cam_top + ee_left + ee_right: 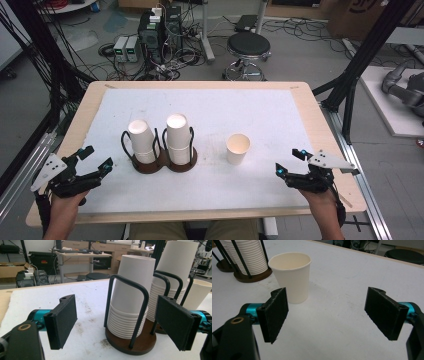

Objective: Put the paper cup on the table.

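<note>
The left hand-held gripper (95, 160) sits at the lower left of the high view with its jaws spread apart and nothing between them, and the nearer cup stack (142, 141) stands just up and to the right of it in that frame, close by. In the left gripper view that stack (130, 300) rises upright in the centre, mouth down, caged by the black wire holder (138, 315) on its brown base, with the second stack (172, 272) just behind. The stack's long axis is vertical, so I would judge a level approach from the side fits. The right hand-held gripper (289, 162) rests at the lower right, jaws also wide and empty, nearer to the single paper cup (238, 148), which stands upright and mouth up at centre right. The counter (260, 107) carries a white, slightly smudged mat; beyond it are a stool (248, 47), computer boxes and loose cables on a grey floor.
</note>
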`<state>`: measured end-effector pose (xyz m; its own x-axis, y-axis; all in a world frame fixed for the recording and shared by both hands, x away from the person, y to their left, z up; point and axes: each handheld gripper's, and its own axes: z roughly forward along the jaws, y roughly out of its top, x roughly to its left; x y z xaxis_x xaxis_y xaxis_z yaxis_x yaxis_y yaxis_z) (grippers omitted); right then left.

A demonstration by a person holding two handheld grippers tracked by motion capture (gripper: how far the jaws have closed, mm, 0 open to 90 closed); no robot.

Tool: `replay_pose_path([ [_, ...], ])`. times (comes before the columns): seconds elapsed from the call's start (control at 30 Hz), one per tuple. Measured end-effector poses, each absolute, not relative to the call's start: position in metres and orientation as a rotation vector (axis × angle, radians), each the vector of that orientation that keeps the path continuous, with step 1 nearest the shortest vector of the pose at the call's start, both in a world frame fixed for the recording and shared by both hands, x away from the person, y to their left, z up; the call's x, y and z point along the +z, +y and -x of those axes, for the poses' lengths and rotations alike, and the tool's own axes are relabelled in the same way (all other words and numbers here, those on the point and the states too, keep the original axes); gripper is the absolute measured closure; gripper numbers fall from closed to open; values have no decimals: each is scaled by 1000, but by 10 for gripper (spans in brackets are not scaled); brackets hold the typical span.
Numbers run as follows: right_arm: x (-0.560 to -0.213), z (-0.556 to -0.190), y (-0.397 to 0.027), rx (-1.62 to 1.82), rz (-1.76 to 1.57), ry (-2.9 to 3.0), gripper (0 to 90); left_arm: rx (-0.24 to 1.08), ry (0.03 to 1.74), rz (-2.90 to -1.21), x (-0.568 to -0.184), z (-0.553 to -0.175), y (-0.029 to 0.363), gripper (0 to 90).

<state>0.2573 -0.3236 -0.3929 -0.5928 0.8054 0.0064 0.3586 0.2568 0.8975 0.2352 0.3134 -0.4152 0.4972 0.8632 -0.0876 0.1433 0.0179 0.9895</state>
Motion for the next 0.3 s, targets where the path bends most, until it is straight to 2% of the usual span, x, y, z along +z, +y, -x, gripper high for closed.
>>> replay_pose_path([
  [0.3,-393,-257,-324,1302,-1051,2079,199,716,929,-1473,-415,-236,313,181],
])
